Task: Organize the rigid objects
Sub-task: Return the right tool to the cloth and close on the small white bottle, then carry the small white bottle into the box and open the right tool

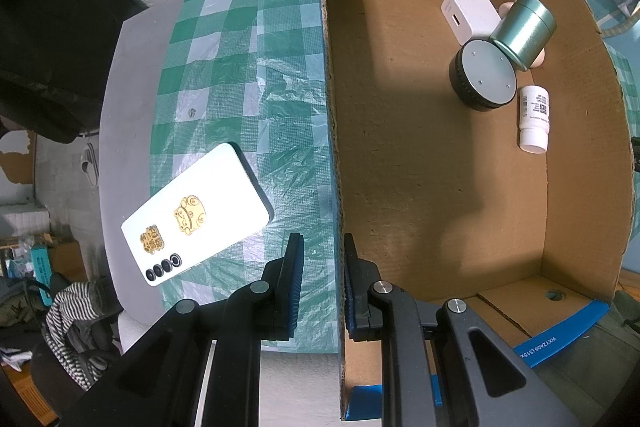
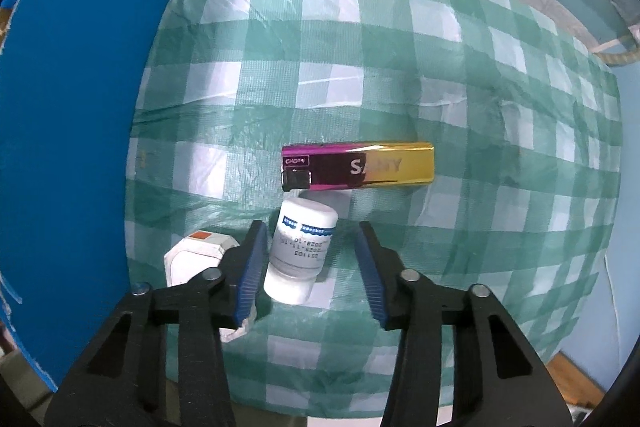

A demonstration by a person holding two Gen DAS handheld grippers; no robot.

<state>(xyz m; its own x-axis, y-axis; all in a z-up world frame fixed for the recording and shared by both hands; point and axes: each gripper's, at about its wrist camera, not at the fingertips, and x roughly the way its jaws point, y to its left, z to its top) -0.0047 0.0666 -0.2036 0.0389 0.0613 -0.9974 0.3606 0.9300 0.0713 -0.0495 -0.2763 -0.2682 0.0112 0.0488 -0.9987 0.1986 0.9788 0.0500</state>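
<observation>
Cardboard box (image 1: 420,167) already holds several items; left gripper (image 1: 320,283) pinches its wall. Between the right gripper (image 2: 308,267)'s part-open, non-pressing jaws lies a white bottle (image 2: 300,251); beyond it, a lighter (image 2: 360,167) waits.

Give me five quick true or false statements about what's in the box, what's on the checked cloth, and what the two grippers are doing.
1. The left gripper is shut on the cardboard box wall. True.
2. The green tin lies inside the box. True.
3. The right gripper is empty and far from any item. False: the small white bottle sits between its jaws.
4. The lighter is in the box. False: it lies on the checked cloth.
5. The white phone lies outside the box. True.
</observation>
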